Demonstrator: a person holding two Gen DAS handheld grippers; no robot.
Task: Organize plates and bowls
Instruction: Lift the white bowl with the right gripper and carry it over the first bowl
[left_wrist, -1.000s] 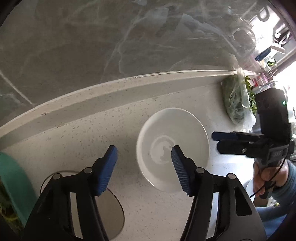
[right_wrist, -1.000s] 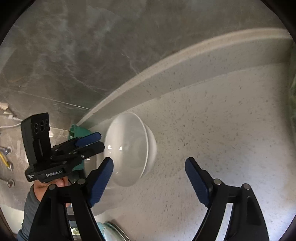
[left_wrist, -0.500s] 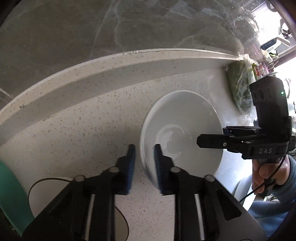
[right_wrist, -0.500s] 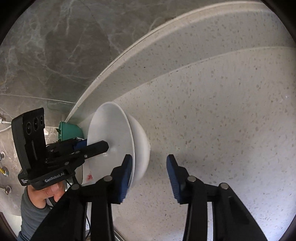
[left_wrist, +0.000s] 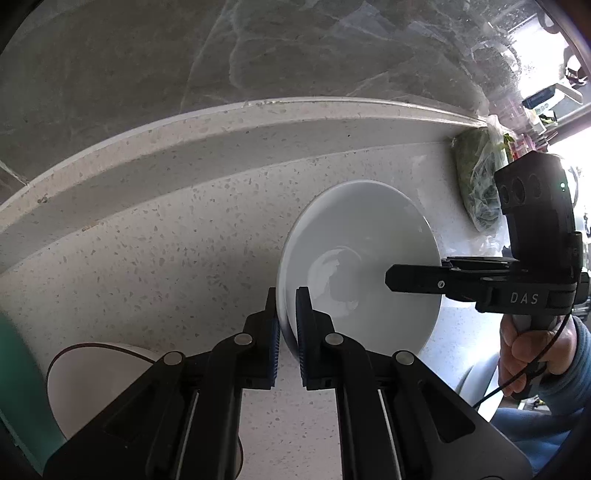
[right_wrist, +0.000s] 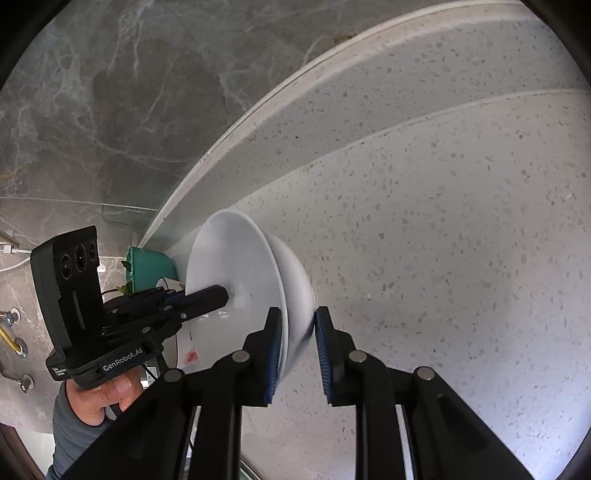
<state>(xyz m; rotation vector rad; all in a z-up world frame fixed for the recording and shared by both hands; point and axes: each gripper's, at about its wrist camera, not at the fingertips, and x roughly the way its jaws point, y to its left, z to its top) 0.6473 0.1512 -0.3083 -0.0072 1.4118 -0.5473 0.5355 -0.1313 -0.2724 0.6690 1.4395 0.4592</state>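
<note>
Both tools have just been closing and have dropped toward the round white ceramic bowl (left_wrist: 360, 266): the left tool (left_wrist: 286, 325) now pinches its near rim, the right tool (right_wrist: 297, 334) clamps the opposite wall. Both point steeply down; the bowl rests on the speckled stone table (right_wrist: 443, 258), seemingly ready to lift.

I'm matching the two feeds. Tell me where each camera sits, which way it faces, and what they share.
Left wrist: on the left gripper, facing steeply down at the counter; its gripper is shut on the white bowl; right hand shows.
Right wrist: on the right gripper, angled down; it pinches the bowl's opposite rim; left hand shows.
Shared: bowl, counter, both grippers.
</note>
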